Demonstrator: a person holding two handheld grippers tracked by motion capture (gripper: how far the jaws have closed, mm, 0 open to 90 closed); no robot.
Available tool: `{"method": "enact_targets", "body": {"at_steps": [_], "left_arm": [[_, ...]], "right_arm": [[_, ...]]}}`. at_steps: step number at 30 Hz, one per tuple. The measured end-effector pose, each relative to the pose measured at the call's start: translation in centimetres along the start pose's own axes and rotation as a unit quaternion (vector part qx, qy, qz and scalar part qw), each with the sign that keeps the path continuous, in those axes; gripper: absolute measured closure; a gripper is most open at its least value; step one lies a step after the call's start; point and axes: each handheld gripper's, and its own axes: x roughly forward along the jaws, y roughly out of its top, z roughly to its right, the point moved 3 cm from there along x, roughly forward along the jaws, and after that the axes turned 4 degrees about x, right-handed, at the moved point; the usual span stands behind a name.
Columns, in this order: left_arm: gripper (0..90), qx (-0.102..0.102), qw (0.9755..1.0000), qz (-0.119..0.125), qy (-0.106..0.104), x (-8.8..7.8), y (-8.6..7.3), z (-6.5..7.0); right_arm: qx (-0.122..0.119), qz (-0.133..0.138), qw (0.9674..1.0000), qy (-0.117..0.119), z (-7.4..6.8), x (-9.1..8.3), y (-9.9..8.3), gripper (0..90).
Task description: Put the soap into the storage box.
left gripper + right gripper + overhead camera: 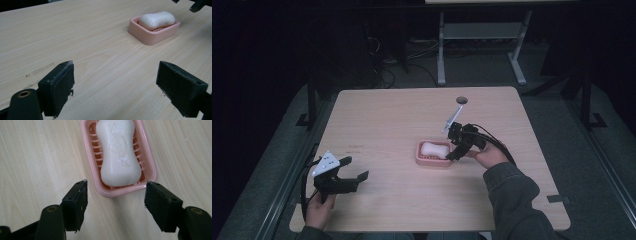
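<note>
A white bar of soap (pixel 434 148) (pixel 157 19) (pixel 118 155) lies in a pink slatted soap dish (pixel 426 160) (pixel 150 37) (pixel 151 167) on the wooden table, right of centre. My right gripper (pixel 451 144) (pixel 116 200) is open just at the dish's right end, its jaws standing to either side of that end and holding nothing. My left gripper (pixel 356 168) (pixel 115 85) is open too, low over bare wood near the front left, pointing towards the dish well apart from it.
The light wooden table (pixel 387 120) has a round cable hole (pixel 461 100) near its far edge. Beyond it stand the white legs of another desk (pixel 441 55), with cables on the dark floor. Bare wood lies between the two grippers.
</note>
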Motion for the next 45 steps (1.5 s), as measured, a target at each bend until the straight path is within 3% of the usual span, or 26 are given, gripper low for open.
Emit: {"method": "enact_targets", "body": {"at_steps": [11,29,45], "left_arm": [[14.6,0.001,1.0,0.001,-0.001,0.1,0.0,0.0],[14.5,0.006,1.0,-0.005,-0.001,0.2,-0.1,0.3],[14.5,0.012,0.9999,-0.007,-0.001,0.3,-0.2,0.3]], "right_arm": [[0.01,0.006,0.9999,-0.001,-0.3,-0.3,-1.9,33.5],[0.031,0.038,0.9988,-0.006,-0.8,-1.4,-5.3,33.6],[0.068,0.058,0.9959,-0.011,-1.4,-2.2,-9.6,33.5]]}}
